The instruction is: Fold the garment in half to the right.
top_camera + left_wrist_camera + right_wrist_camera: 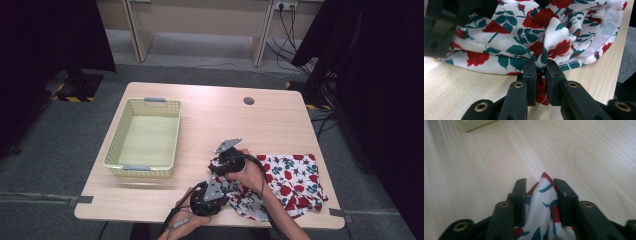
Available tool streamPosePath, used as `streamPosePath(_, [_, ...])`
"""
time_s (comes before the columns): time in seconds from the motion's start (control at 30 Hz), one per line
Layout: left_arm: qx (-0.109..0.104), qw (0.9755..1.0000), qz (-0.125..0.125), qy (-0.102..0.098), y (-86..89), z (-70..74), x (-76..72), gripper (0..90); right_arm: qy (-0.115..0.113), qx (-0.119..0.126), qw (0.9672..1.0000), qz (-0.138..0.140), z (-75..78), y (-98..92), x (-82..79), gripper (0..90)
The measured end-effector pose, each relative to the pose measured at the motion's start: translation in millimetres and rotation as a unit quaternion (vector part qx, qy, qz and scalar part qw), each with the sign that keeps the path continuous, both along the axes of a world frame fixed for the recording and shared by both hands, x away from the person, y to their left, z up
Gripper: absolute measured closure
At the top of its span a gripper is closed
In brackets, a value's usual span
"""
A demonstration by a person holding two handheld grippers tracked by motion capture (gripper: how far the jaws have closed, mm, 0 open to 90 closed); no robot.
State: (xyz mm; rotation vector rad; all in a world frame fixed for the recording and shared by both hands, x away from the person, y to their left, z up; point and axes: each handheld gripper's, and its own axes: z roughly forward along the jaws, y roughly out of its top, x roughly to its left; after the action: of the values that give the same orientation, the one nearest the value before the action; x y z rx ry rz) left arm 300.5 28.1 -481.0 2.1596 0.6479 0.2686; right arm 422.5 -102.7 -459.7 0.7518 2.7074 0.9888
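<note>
Basket [144, 138] of pale yellow-green plastic mesh sits on the left half of the wooden table [210, 112], long side running away from the person, grey handles at its near and far ends. Nothing lies inside it; its bare floor shows through the open top. A corner of it appears at the top left of the right gripper view.

Well apart from it, on the near right part of the table, lies the cloth [287, 182], white with red roses and green leaves, rumpled and folded over on itself, one edge reaching the table's near rim.

Both grippers work its left edge. The left gripper [540, 75] has its jaws pinched tight on a gathered fold of the fabric, close to the tabletop. The right gripper [540, 188], a little farther from the person, has its jaws drawn in on a raised peak of the cloth, fabric bunched between the pads.
</note>
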Motion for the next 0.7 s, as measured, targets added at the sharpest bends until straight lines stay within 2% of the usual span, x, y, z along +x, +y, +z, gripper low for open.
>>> streamPosePath(0.1, [-0.011,0.9999,0.001,0.002,0.3,0.7,-0.5,81.8,-0.009,0.014,0.9998,0.006,6.4,-3.9,-3.3,74.1])
streamPosePath(0.27, [-0.016,0.9998,-0.002,-0.014,2.1,11.3,-2.4,82.3,-0.024,0.023,0.9993,0.016,22.2,-9.4,-6.7,79.6])
streamPosePath(0.5, [-0.026,0.9988,-0.008,-0.040,10.7,38.9,-4.0,82.3,-0.045,0.064,0.9968,0.017,52.3,-14.7,-8.1,80.0])
streamPosePath(0.7, [-0.017,0.9974,-0.025,-0.066,6.8,70.6,-1.1,82.2,-0.077,0.089,0.9930,0.014,79.4,-22.9,-9.5,80.1])
